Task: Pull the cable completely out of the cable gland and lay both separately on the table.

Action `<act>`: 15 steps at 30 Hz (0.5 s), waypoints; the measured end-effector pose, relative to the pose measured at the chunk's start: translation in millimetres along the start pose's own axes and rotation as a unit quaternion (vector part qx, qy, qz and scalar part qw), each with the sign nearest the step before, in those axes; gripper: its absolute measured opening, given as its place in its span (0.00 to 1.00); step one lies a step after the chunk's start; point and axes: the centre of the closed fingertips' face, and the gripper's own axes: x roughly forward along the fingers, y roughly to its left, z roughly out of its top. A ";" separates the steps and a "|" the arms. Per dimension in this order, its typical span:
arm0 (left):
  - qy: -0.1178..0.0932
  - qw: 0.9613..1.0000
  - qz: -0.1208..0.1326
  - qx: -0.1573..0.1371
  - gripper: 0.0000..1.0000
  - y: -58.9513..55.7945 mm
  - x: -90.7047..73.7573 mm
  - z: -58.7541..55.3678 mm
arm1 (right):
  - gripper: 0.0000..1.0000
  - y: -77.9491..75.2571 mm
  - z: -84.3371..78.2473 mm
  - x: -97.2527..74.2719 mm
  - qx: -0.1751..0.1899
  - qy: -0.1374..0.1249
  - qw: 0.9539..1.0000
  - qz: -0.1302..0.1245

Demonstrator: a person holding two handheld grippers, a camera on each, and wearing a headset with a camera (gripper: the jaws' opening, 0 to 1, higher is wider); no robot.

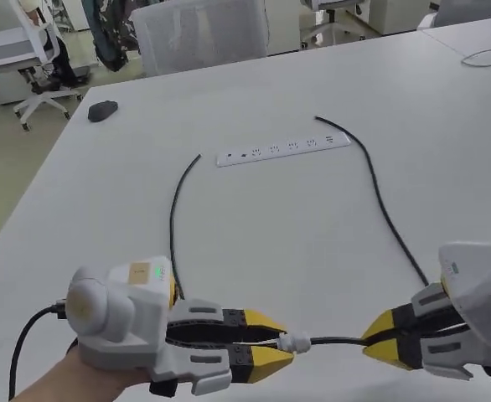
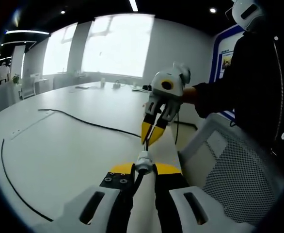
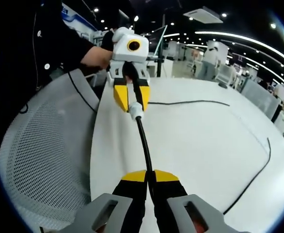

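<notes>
Gripping the white cable gland [image 1: 294, 342] between the closed fingers of my left gripper [image 1: 281, 349], I hold it over the near edge of the table [image 1: 254, 243]. Its long axis lies sideways in front of me, mouth pointing at my right gripper [image 1: 369, 342]. That one's fingers are clamped on the black cable [image 1: 338, 341], which comes straight out of the gland along the same line.

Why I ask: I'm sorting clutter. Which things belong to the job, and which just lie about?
Job: thin black cable; small white plastic cable gland; left tool, shut on the gland; right tool, shut on the cable.
Lying about: long white power strip; black computer mouse.
</notes>
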 end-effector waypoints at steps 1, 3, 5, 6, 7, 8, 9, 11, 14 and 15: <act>0.000 1.000 0.002 0.000 0.15 0.6 -0.5 0.3 | 0.00 -4.2 -5.6 -3.8 0.006 0.003 1.000 -0.010; -0.001 1.000 0.003 -0.001 0.15 1.3 -0.9 0.6 | 0.00 -9.0 -13.1 -9.0 0.019 0.007 1.000 -0.020; -0.001 1.000 0.002 -0.001 0.15 1.3 -0.7 0.7 | 0.00 -14.3 -21.0 -14.9 0.030 0.010 0.999 -0.031; -0.001 1.000 0.001 -0.001 0.15 0.8 -0.2 1.0 | 0.00 -16.9 -27.6 -17.8 0.045 0.016 0.998 -0.036; 0.000 1.000 0.001 0.000 0.15 0.4 0.1 1.2 | 0.00 -20.0 -31.3 -19.7 0.047 0.018 0.998 -0.042; -0.001 1.000 0.000 0.002 0.15 0.1 0.1 1.9 | 0.00 -21.6 -37.5 -22.3 0.057 0.023 0.997 -0.044; -0.001 1.000 0.000 0.004 0.15 0.1 0.0 2.2 | 0.00 -23.4 -41.3 -24.2 0.063 0.027 0.996 -0.049; 0.000 1.000 0.001 0.004 0.15 0.6 -0.7 2.1 | 0.00 -26.6 -51.3 -29.4 0.075 0.037 0.995 -0.058; 0.003 1.000 0.001 0.003 0.15 0.3 -1.8 0.5 | 0.00 -31.9 -64.5 -36.7 0.090 0.050 0.992 -0.072; 0.004 1.000 0.001 0.003 0.15 0.1 -2.0 0.1 | 0.00 -33.1 -67.9 -38.4 0.093 0.053 0.991 -0.075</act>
